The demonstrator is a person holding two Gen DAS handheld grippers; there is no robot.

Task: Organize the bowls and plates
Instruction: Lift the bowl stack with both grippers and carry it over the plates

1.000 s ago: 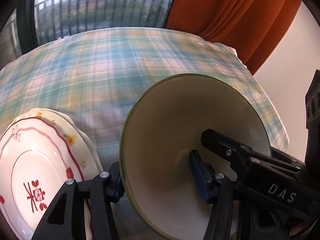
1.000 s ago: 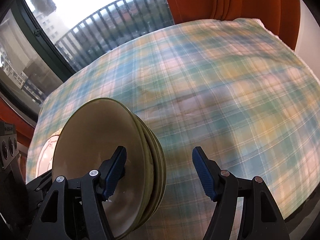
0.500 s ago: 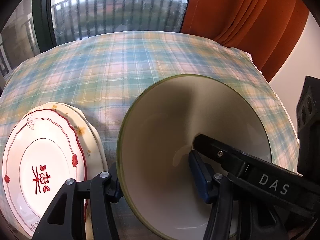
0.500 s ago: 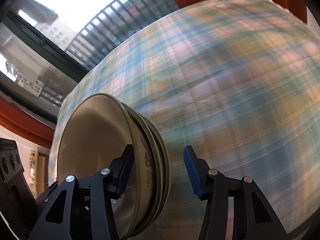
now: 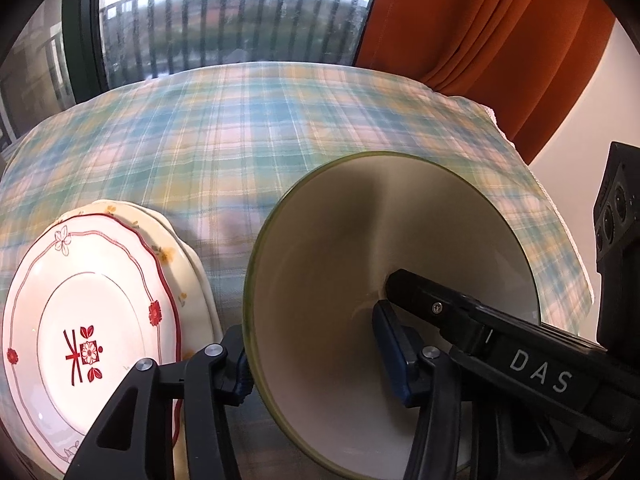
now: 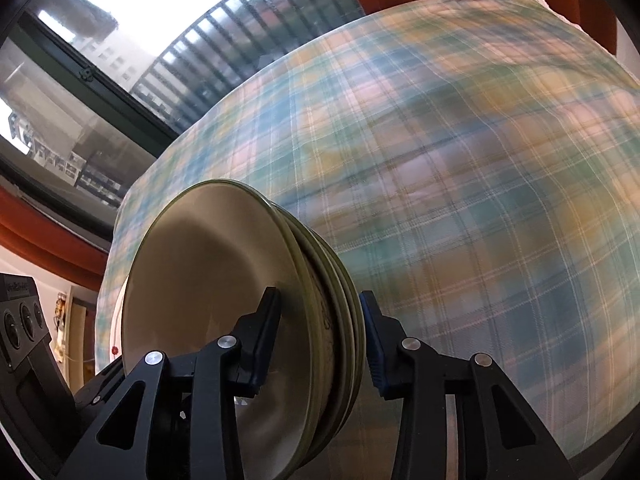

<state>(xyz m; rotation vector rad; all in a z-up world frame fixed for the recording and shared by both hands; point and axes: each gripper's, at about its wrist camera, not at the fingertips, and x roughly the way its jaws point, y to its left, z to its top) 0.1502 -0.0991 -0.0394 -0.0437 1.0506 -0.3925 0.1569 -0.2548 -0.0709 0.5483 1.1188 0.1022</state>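
Observation:
A stack of cream bowls with green rims fills the lower middle of the left wrist view. My left gripper is shut on the rim of the stack, one pad outside and one inside. In the right wrist view the same stack of bowls stands on edge, and my right gripper is shut on its rims from the other side. A white plate with red flowers lies on a cream plate left of the bowls.
The table wears a green, blue and yellow plaid cloth that also shows in the right wrist view. An orange curtain hangs at the back right. A window with a balcony railing is behind the table.
My right gripper has closed from wide open onto the rims of the stacked bowls. The left gripper has kept its hold, and the view has shifted slightly.

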